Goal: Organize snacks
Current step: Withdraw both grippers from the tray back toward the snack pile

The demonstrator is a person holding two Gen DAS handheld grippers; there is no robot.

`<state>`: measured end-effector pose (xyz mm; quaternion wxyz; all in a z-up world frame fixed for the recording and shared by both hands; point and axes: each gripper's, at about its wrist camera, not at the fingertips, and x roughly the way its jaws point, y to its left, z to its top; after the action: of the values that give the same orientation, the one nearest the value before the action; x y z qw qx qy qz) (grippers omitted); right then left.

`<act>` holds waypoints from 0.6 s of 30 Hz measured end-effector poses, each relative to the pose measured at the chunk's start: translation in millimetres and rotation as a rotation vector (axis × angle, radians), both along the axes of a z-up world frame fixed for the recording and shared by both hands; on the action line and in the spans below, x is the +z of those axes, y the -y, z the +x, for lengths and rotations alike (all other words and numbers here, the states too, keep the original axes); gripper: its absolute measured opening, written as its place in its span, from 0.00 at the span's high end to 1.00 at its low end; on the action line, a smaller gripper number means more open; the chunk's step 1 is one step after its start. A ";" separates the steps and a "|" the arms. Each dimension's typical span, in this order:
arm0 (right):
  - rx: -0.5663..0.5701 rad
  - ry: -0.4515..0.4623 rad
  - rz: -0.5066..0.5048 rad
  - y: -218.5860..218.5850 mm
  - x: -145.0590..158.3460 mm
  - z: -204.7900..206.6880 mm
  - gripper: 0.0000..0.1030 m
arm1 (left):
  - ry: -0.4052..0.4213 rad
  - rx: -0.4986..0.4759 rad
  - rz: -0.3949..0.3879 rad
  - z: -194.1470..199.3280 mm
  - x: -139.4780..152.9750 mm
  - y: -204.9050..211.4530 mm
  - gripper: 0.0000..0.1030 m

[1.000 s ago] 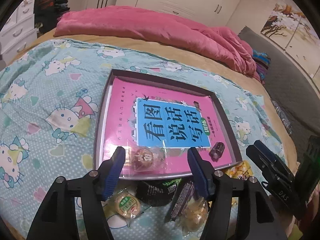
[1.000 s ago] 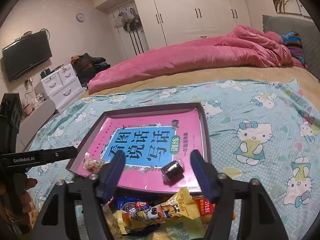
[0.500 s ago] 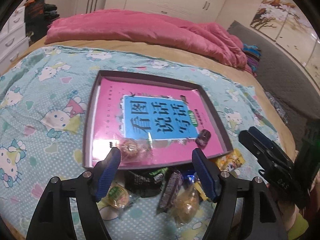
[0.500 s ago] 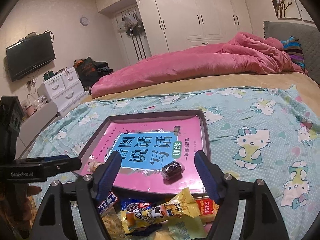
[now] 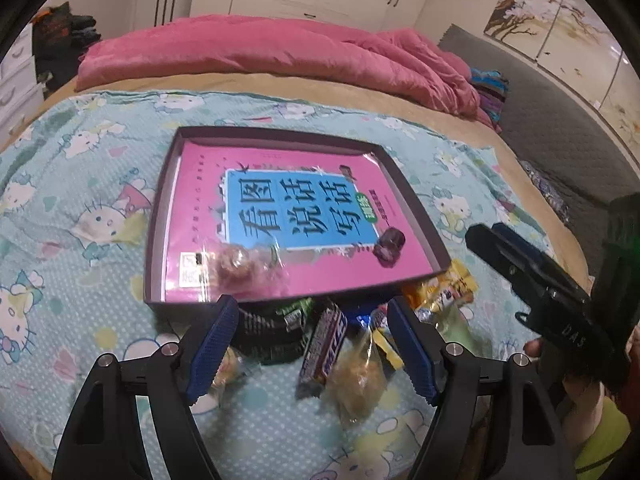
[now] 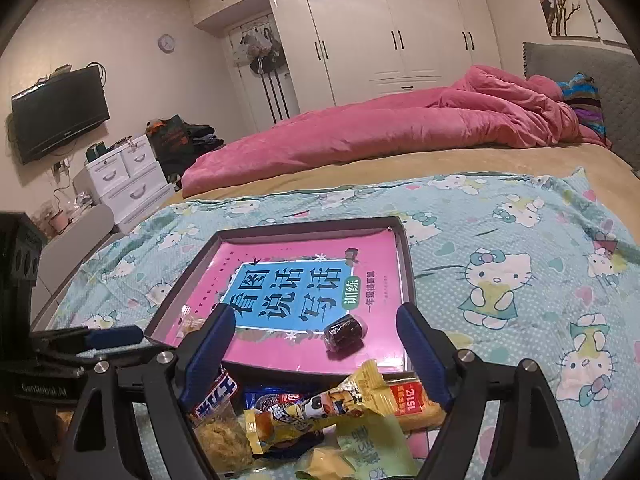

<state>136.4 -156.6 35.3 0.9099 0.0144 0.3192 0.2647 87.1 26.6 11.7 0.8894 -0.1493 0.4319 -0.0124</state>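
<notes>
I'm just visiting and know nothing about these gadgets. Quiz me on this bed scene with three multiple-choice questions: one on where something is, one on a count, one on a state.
1. Where is the dark-wrapped round candy?
A. Inside the shallow dark box, on the pink book
B. On the pink blanket
C. Between a gripper's fingers

2. How many snacks lie inside the box?
A. None
B. Two
C. Five

3. What is the state of the left gripper?
A. Clamped on the chocolate bar in the dark wrapper
B. Open and holding nothing
C. Shut tight with nothing in it

Answers: 1 A, the candy rests on the book's cover near the box's front edge. 2 B, only the dark candy and a clear-wrapped candy are inside. 3 B, its blue pads stand wide apart above the snack pile, touching nothing.
</notes>
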 end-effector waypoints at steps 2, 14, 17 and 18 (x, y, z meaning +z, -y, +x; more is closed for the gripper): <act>-0.008 0.003 0.003 2.1 0.6 -1.3 0.18 | -0.005 -0.007 0.002 -3.5 -1.5 3.2 0.24; -0.028 -0.011 0.013 8.6 1.3 -6.9 0.16 | -0.049 -0.055 -0.005 -22.1 -13.8 16.6 0.24; -0.022 -0.013 0.011 8.0 1.3 -10.7 0.16 | -0.058 -0.063 -0.019 -24.6 -15.8 18.8 0.24; -0.020 -0.014 0.009 7.7 1.0 -12.4 0.16 | -0.060 -0.067 -0.020 -25.1 -16.0 20.2 0.24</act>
<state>124.0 -164.3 36.2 0.9100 0.0237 0.3243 0.2571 62.0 6.4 -4.3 0.8737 -0.1439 0.4629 -0.0420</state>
